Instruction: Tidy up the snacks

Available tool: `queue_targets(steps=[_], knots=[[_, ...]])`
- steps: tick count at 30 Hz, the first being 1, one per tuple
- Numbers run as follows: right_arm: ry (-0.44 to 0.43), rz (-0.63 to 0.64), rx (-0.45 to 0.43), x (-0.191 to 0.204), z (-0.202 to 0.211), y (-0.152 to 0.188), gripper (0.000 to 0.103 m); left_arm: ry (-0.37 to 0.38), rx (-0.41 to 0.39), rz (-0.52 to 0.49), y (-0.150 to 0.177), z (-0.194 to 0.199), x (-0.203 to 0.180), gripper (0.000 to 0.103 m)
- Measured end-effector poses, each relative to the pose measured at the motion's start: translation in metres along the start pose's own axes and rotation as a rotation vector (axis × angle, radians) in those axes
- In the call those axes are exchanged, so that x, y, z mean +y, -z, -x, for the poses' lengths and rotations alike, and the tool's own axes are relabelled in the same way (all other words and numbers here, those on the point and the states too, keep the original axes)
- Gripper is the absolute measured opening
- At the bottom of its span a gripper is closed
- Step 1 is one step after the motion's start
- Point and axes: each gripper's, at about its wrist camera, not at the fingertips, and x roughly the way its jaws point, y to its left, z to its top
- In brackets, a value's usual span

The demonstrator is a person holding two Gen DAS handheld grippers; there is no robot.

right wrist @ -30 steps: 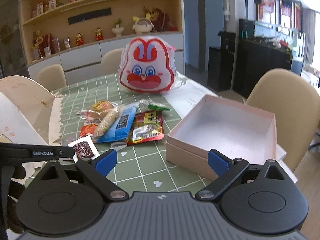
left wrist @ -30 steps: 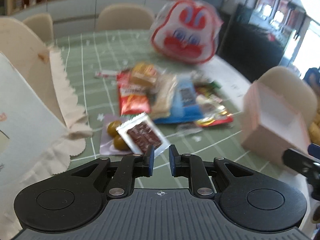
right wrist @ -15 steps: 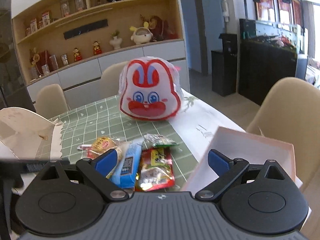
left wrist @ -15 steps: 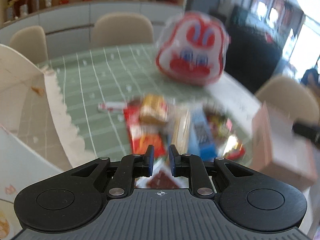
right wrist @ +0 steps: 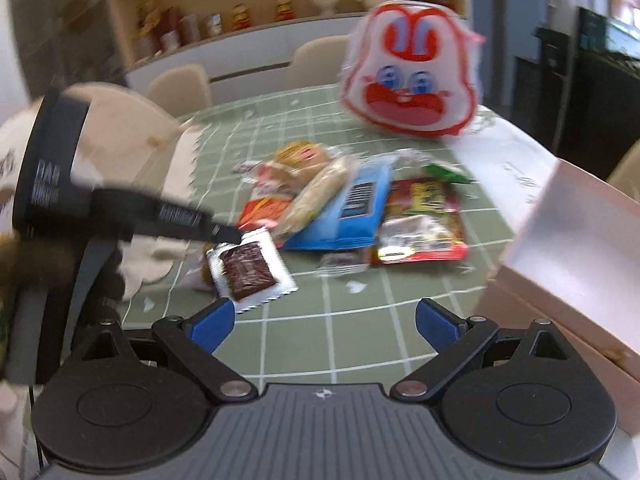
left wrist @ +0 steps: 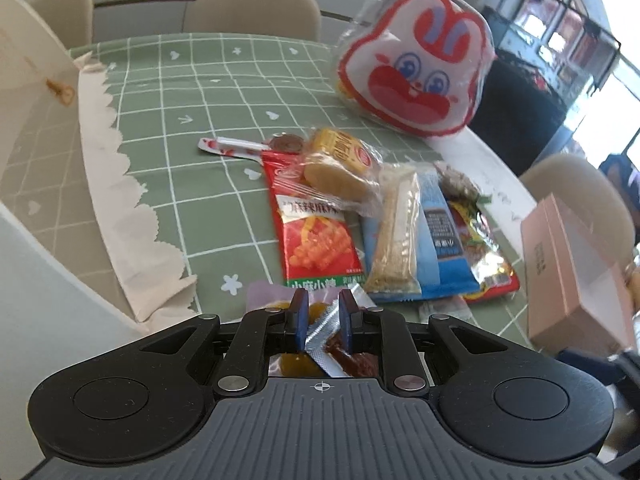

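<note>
Left hand-held gripper (left wrist: 323, 322): jaws nearly together, a narrow gap left, tips poised over the silver edge of the brown snack sachet (right wrist: 250, 270); in the left wrist view the foil shows between the pads, but whether they press on it I cannot tell. Probably lined up on that edge because it is the thinnest part to pinch.
Right hand-held gripper (right wrist: 325, 322): jaws spread wide, nothing between them, only green checked bench (right wrist: 352, 344) below.
Snack pile: red packet (left wrist: 316, 236), yellow-wrapped cake (left wrist: 340, 164), long beige bar (left wrist: 396, 232), blue packet (left wrist: 444, 248), lying overlapped at 12 o'clock from the sachet.
Pink box (right wrist: 568, 248): at 3 o'clock of the pile, open top; the part of its inside that shows is bare. Likely the place the snacks are meant for.
Rabbit-face bag (left wrist: 416, 76): upright at the far side, about 1 o'clock; contents not visible.
Task stage: judged barely begun, every snack seen lies on the bench.
</note>
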Motion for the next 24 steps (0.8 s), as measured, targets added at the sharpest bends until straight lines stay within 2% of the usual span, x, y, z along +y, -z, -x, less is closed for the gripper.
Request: queue_targets(steps=[5, 11, 13, 15, 17, 18, 24], knots=[[-0.049, 0.038, 0.027, 0.015, -0.029, -0.005, 0.095, -0.029, 0.009, 0.028, -0.003, 0.008, 0.011, 0.02], [-0.104, 0.121, 0.022, 0.038, -0.07, -0.017, 0.083, -0.069, -0.006, 0.036, -0.004, 0.013, 0.019, 0.02], [-0.112, 0.15, 0.018, 0.044, -0.083, -0.022, 0.074, -0.075, 0.002, 0.038, -0.004, 0.012, 0.021, 0.02], [-0.129, 0.157, 0.025, 0.047, -0.092, -0.026, 0.052, -0.077, 0.007, 0.035, -0.004, 0.01, 0.021, 0.02], [-0.155, 0.127, 0.036, 0.045, -0.094, -0.029, 0.051, -0.078, 0.01, 0.033, -0.004, 0.008, 0.021, 0.02], [-0.157, 0.114, 0.037, 0.043, -0.092, -0.029, 0.039, -0.081, 0.009, 0.033, -0.004, 0.007, 0.021, 0.02], [-0.07, 0.075, 0.078, 0.016, -0.063, -0.008, 0.04, -0.101, 0.003, 0.011, -0.004, -0.003, 0.018, 0.02]])
